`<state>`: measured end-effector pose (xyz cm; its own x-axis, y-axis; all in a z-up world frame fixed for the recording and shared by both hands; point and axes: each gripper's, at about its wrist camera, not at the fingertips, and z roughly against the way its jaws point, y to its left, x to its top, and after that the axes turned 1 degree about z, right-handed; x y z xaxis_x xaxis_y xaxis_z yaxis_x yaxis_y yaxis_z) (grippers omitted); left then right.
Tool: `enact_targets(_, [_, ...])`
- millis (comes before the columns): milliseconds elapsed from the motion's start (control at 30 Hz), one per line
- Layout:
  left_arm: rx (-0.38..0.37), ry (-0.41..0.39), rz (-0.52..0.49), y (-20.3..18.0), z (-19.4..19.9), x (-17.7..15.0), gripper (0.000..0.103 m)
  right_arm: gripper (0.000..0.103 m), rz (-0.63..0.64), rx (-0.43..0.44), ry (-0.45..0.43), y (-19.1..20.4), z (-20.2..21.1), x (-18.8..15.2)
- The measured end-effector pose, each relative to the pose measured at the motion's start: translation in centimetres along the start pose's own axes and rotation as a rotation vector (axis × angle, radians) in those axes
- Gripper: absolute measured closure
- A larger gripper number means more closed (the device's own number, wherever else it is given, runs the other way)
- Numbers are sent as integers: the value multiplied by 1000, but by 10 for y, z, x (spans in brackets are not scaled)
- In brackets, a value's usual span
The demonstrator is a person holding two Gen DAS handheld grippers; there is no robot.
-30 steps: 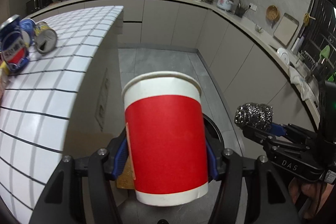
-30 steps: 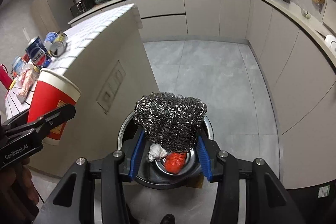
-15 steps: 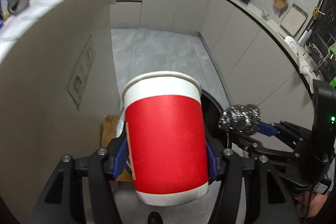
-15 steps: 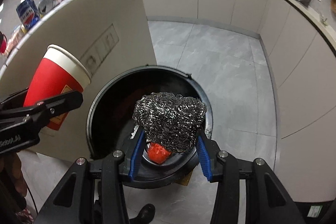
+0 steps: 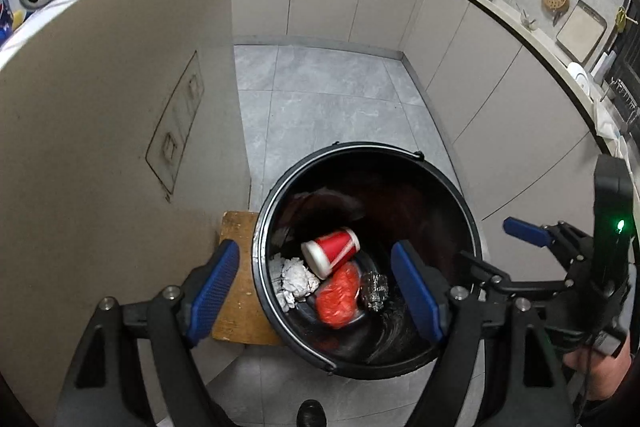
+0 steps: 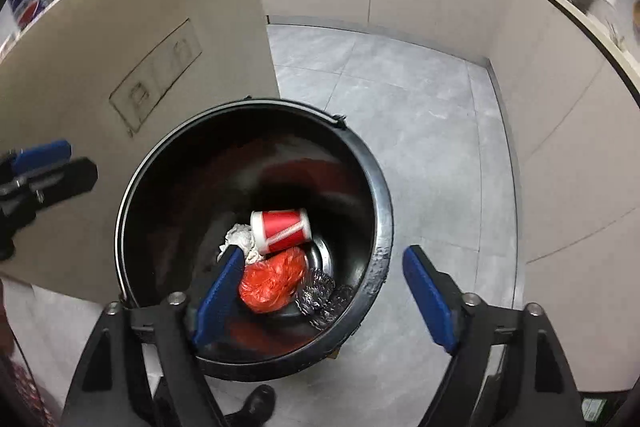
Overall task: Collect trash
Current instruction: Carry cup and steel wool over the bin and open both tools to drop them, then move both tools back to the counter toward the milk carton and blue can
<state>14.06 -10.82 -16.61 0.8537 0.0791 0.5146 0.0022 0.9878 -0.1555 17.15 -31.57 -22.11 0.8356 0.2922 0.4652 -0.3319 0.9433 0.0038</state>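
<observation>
Cup (image 5: 331, 251) in bucket (image 5: 464, 203), below both empty grippers

Left gripper (image 5: 316, 283) jaws just opened, empty, red cup (image 5: 331, 251) in black bin (image 5: 472, 227)

Countertop cans (image 6: 28, 1) blurred; steel scourer (image 5: 374, 289) partly behind red bag (image 5: 338, 293).
</observation>
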Motion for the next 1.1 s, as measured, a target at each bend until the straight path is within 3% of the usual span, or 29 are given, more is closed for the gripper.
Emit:
enact_targets(500, [6, -59, -38, -17, 49, 11, 21, 19, -135, -15, -63, -6, 66, 15])
enact_targets(567, [6, -71, -28, -18, 59, 11, 11, 19, -140, -17, -61, -5, 73, 14])
enact_targets(633, [22, -94, -27, -19, 67, 13, 6, 19, -145, -13, -60, -4, 78, 15])
enact_targets(933, [57, -189, -47, -19, 104, 23, 4, 10, -213, -10, -84, -9, 105, 16])
enact_targets(1100, [93, -257, -10, 5, 129, 27, 3, 8, -225, 4, -113, -5, 121, 24])
